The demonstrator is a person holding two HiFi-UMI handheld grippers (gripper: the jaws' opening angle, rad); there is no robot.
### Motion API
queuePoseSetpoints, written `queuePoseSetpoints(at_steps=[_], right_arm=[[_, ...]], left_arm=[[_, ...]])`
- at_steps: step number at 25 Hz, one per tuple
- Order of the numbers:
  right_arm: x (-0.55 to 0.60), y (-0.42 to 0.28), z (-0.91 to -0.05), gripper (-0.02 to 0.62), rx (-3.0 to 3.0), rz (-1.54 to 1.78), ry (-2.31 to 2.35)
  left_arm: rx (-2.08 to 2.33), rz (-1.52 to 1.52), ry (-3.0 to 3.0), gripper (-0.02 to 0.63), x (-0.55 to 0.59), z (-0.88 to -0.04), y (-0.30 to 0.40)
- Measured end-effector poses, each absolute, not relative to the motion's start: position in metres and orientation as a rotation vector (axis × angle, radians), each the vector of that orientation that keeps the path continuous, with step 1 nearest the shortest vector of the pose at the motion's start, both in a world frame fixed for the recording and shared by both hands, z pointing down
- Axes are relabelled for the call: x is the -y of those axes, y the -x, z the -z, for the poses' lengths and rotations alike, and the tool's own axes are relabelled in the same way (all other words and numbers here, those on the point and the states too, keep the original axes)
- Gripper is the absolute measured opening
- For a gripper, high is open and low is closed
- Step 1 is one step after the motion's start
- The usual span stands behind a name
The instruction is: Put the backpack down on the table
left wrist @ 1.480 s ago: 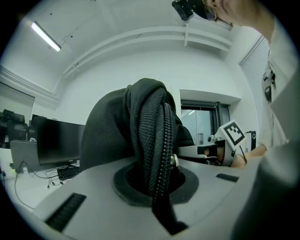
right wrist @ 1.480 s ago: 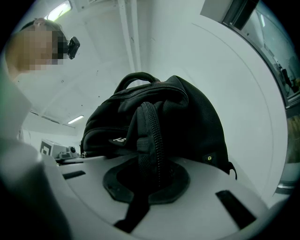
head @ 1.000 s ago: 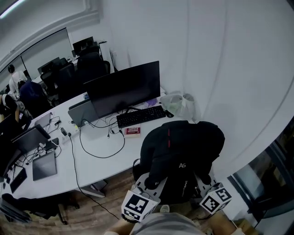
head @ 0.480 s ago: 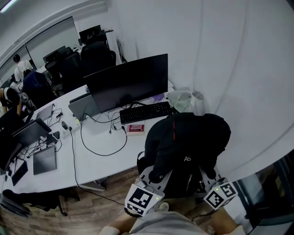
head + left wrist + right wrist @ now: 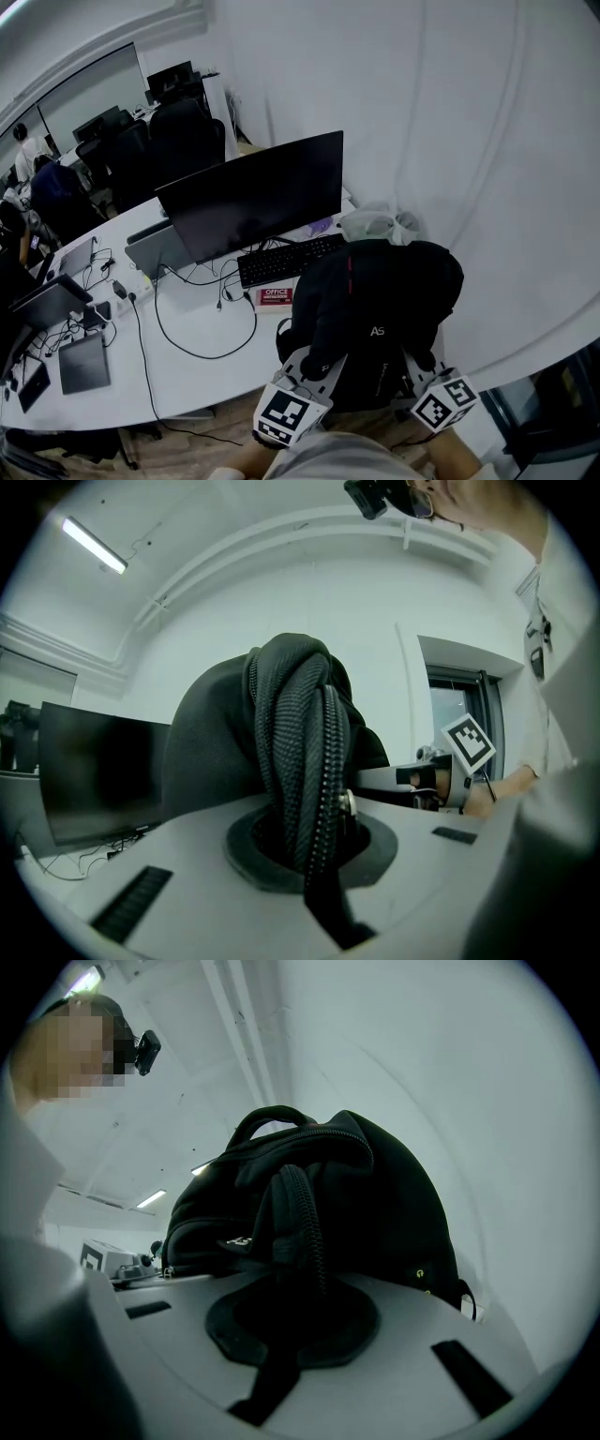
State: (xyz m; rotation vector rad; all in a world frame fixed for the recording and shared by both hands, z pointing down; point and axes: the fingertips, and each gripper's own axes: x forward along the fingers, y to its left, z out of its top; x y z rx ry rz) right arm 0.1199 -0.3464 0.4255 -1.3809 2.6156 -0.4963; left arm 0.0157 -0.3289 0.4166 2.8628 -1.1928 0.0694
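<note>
left gripper (image 5: 314, 841) clenched on backpack (image 5: 375, 300) zipper edge | right gripper (image 5: 295, 1316) clenched on backpack | backpack lower right of head view, at table (image 5: 187, 361) end

Plain white wall (image 5: 450, 112) beyond the far edge of a long white surface (image 5: 187, 361). Dark monitor (image 5: 253, 202) along that edge, black keyboard (image 5: 286, 262) just in front. Wooden floor (image 5: 178, 450) below the near edge. Black office chairs (image 5: 183, 141) behind. Dark window (image 5: 553, 403) at right. Strip light (image 5: 94, 544) overhead.
</note>
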Motion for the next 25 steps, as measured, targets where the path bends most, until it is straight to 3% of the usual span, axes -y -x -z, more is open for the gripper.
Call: queuePoseSetpoints(at_steps=[25], right_arm=[[0.538,-0.059,-0.411,0.02,-2.624,0.384,1.427]], left_arm=[[1.228,-0.02,-2.905,0.014,0.525,-0.407,0.047]])
